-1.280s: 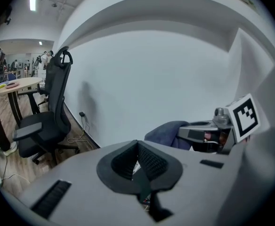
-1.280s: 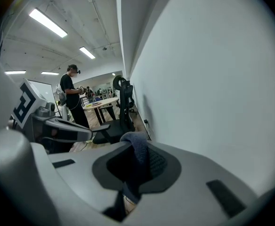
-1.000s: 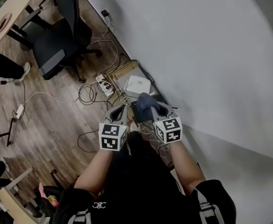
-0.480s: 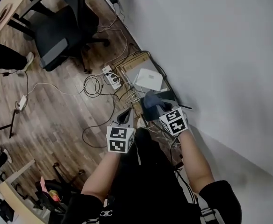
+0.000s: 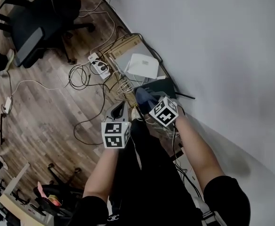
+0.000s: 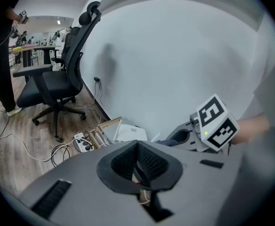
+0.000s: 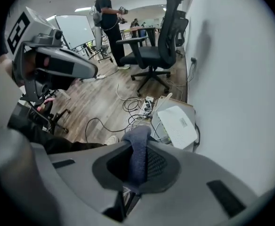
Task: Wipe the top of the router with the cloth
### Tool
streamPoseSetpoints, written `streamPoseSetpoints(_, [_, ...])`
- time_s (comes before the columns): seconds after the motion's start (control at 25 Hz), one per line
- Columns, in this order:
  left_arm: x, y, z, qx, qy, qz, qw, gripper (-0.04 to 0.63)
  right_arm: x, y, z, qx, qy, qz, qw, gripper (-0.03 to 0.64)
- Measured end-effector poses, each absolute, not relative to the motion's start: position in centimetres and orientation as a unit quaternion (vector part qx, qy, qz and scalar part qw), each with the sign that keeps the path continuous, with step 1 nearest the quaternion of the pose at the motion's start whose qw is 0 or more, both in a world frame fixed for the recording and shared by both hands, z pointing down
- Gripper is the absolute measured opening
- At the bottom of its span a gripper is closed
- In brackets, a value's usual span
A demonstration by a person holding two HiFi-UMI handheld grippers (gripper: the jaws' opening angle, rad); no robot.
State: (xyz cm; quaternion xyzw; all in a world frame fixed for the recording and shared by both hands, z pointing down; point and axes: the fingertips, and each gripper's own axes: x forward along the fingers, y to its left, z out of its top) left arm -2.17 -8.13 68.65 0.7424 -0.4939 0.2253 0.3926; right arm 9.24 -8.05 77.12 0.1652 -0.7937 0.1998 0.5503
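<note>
Right gripper jaws pinch the blue cloth, near the white router but not touching it. Left gripper jaws are pressed together, empty. Power strip and cable tangle lie left of the router, wall on its other side. Only the right gripper view shows a standing person beyond the office chair.

We see a blue-grey cloth, a white router, a black office chair and brown wood-grain floor; our left gripper and right gripper are grey with black-and-white square markers.
</note>
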Motion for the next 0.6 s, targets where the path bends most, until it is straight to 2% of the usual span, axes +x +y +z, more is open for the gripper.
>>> streamPoseSetpoints(0.12, [-2.2, -7.9, 71.3, 0.742, -0.491, 0.229, 0.395, -0.006, 9.2, -8.0, 80.6, 0.14, -0.787, 0.186, 0.572, 0.012])
streamPoseSetpoints(0.36, [-2.9, -6.7, 75.5, 0.741, -0.479, 0.242, 0.404, -0.006, 8.1, -9.2, 85.3, 0.16, -0.795, 0.171, 0.56, 0.012])
streamPoseSetpoints(0.6, [-3.2, -5.9, 77.6, 0.734, -0.475, 0.253, 0.414, -0.006, 7.5, -10.4, 88.6, 0.136, -0.801, 0.094, 0.575, 0.012])
